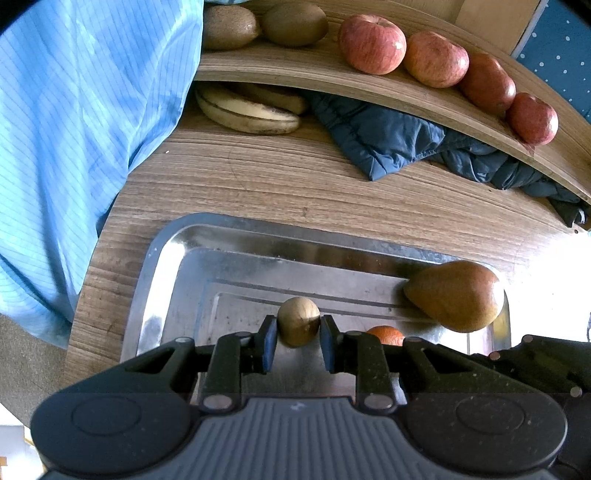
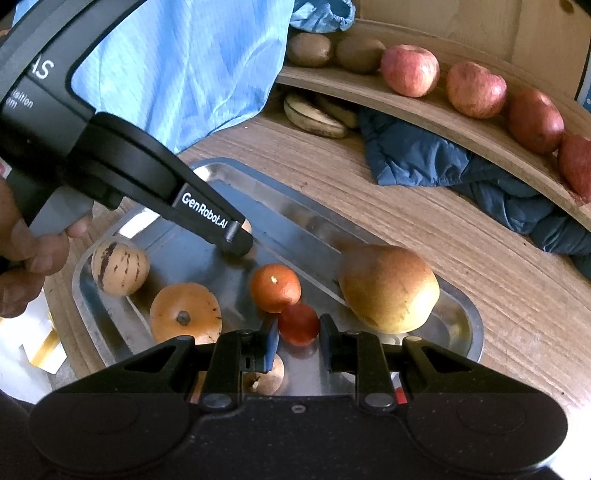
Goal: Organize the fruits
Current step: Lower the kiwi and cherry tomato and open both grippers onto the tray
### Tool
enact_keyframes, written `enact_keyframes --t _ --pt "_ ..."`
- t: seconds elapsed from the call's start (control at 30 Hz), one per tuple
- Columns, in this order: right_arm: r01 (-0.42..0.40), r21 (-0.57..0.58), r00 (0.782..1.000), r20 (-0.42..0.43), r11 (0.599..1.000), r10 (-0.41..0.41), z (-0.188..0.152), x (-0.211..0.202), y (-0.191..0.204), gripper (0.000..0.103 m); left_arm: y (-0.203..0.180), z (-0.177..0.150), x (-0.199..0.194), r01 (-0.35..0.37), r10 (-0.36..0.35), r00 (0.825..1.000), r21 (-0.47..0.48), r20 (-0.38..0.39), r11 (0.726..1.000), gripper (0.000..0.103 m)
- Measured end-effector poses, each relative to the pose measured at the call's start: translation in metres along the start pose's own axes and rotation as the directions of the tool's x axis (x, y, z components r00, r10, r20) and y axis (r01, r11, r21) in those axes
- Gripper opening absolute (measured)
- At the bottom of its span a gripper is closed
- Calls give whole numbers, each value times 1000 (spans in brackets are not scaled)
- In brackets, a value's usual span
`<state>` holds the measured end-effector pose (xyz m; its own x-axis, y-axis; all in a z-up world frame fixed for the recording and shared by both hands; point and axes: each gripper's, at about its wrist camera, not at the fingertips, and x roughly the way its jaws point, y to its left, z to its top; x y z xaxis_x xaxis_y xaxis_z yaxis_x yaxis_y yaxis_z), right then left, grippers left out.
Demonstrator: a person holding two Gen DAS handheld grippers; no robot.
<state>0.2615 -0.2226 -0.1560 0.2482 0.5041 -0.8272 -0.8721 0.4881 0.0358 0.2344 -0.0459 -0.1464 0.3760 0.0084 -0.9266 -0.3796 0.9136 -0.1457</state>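
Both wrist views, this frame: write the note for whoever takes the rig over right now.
Left tongs: shut on a small brown kiwi over the metal tray.
Right tongs: pads either side of a small red fruit; contact unclear.
Done: two kiwis and four apples lined up on the upper shelf; bananas below.
Left in tray: pear, mandarin, persimmon, striped melon.

- Strong daylight enters from right of the fingers, blown out white at that edge.
- Glare streaks the metal tray [image 1: 162, 266].
- Fisheye bends the shelf [image 1: 295, 79].
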Motion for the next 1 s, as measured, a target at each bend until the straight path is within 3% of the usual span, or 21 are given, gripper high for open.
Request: enact_keyframes --t 0.53,1.0 --pt "7 7 1000 7 1000 -7 0 -3 -2 31 -3 0 0 -15 15 1000 -11 -1 1000 29" --pt "19 24 999 25 1000 -19 -4 -14 -3 55 3 3 -9 -43 44 999 -59 29 997 61"
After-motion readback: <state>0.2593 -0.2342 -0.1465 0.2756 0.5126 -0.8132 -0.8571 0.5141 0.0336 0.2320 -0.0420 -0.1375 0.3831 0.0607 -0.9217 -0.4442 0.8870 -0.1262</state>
